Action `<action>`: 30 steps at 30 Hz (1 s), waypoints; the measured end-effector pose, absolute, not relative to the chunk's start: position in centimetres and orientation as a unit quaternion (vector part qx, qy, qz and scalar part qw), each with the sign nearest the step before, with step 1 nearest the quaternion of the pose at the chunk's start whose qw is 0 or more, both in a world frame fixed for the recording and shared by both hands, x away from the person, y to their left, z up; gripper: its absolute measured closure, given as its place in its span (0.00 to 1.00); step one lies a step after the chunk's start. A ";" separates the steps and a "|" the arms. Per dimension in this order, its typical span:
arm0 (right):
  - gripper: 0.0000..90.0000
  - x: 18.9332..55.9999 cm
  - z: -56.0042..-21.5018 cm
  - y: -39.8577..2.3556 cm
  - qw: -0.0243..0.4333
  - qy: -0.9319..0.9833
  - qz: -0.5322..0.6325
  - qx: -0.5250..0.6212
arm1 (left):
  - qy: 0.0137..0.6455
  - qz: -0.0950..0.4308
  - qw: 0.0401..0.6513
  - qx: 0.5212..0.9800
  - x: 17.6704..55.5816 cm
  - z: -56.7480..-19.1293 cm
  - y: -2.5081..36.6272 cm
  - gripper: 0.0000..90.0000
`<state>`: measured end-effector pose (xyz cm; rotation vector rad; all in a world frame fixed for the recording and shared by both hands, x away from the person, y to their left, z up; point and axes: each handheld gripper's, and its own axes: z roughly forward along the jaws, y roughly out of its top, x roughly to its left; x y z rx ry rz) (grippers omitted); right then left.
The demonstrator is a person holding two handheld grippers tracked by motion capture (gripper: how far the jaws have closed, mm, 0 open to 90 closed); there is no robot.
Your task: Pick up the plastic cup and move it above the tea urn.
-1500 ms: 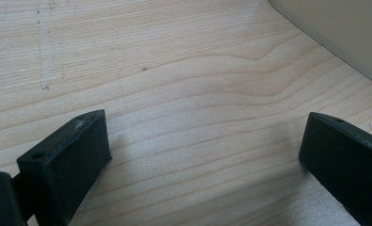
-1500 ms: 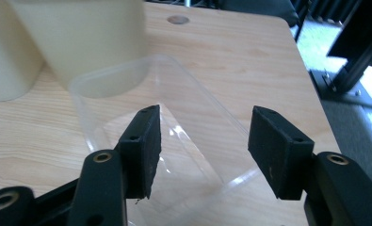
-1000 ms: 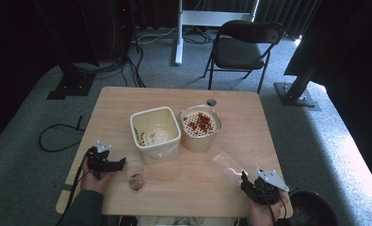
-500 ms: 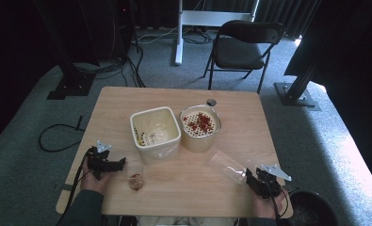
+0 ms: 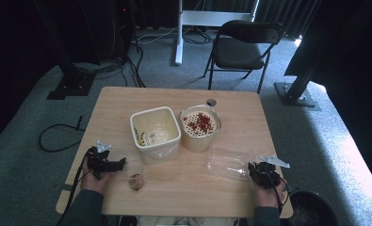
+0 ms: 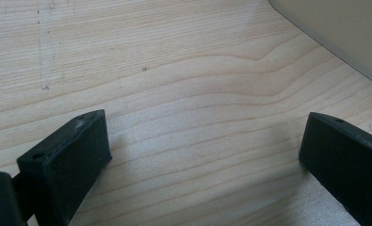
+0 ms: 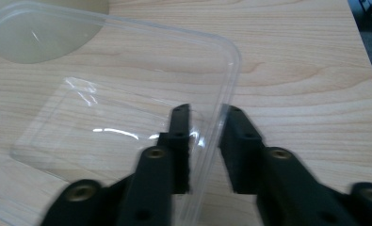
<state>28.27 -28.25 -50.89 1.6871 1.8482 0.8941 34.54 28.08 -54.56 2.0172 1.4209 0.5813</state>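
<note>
A clear plastic tray (image 5: 226, 164) (image 7: 103, 94) lies on the wooden table (image 5: 249, 117), right of centre. My right gripper (image 5: 253, 168) (image 7: 206, 110) straddles its near right rim, with one jaw inside the tray and the other outside. The jaws have just been closing, and a narrow gap still shows on either side of the thin wall. My left gripper (image 5: 120, 164) (image 6: 207, 127) rests at the table's left, its jaws wide apart over bare wood.
A cream square tub (image 5: 155, 134) (image 6: 343, 33) and a round tub with a perforated insert holding red pieces (image 5: 200, 126) stand mid-table. A small clear cup with brown bits (image 5: 136, 176) sits just right of the left gripper. A small dark disc (image 5: 211, 101) lies behind.
My right gripper has slid forward onto the clear tray's rim, and its jaws have narrowed around it. The left gripper and the tubs have stayed put.
</note>
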 end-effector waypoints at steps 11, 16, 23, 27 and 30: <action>0.96 28.1 -49.1 -27.8 0.221 0.672 0.384 0.594 | 0.535 0.219 0.299 0.759 34.5 -54.6 28.1 0.03; 0.97 28.2 -47.2 -26.9 0.226 0.680 0.403 0.570 | 0.535 0.219 0.299 0.759 34.5 -54.6 28.1 0.03; 0.97 28.2 -44.6 -25.8 0.226 0.685 0.433 0.540 | 0.535 0.219 0.298 0.760 34.5 -54.6 28.1 0.03; 0.97 28.2 -43.3 -25.3 0.225 0.689 0.447 0.524 | 0.535 0.219 0.299 0.759 34.6 -54.6 28.1 0.03; 0.97 28.2 -42.6 -25.0 0.227 0.689 0.453 0.518 | 0.535 0.219 0.298 0.760 34.6 -54.6 28.1 0.03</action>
